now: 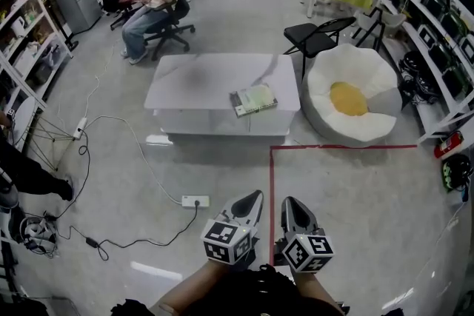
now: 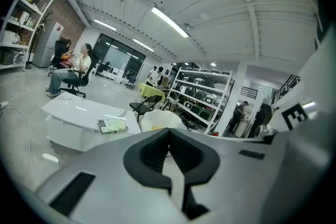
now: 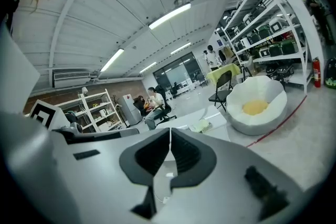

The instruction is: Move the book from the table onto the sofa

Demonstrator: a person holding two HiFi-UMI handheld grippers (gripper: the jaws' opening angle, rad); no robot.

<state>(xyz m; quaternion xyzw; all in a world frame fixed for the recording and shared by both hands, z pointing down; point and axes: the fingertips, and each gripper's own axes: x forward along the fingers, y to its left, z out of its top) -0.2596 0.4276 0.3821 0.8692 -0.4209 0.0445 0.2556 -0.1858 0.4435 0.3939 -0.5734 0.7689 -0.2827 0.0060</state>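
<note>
Head view, looking steeply down across a grey polished floor. At the bottom edge the person holds two grippers side by side, each carrying a cube with square markers. The left gripper (image 1: 252,202) has its jaws pressed together with nothing between them; the left gripper view shows the dark pads meeting along one line. The right gripper (image 1: 289,207) is likewise fully closed and empty, as the right gripper view shows.

Well ahead of both stands a low white table (image 1: 192,85). A pale green book (image 1: 253,100) lies flat on its right-hand part, near the front edge. Just to the right of the table sits the sofa, a white beanbag seat with a yellow centre (image 1: 370,122), shaped like a fried egg. A line of red tape (image 1: 271,189) runs along the floor between the grippers and the sofa. A white power strip (image 1: 195,200) lies on the floor left of the grippers. Behind the table a person (image 1: 152,0) sits in a black office chair.
</note>
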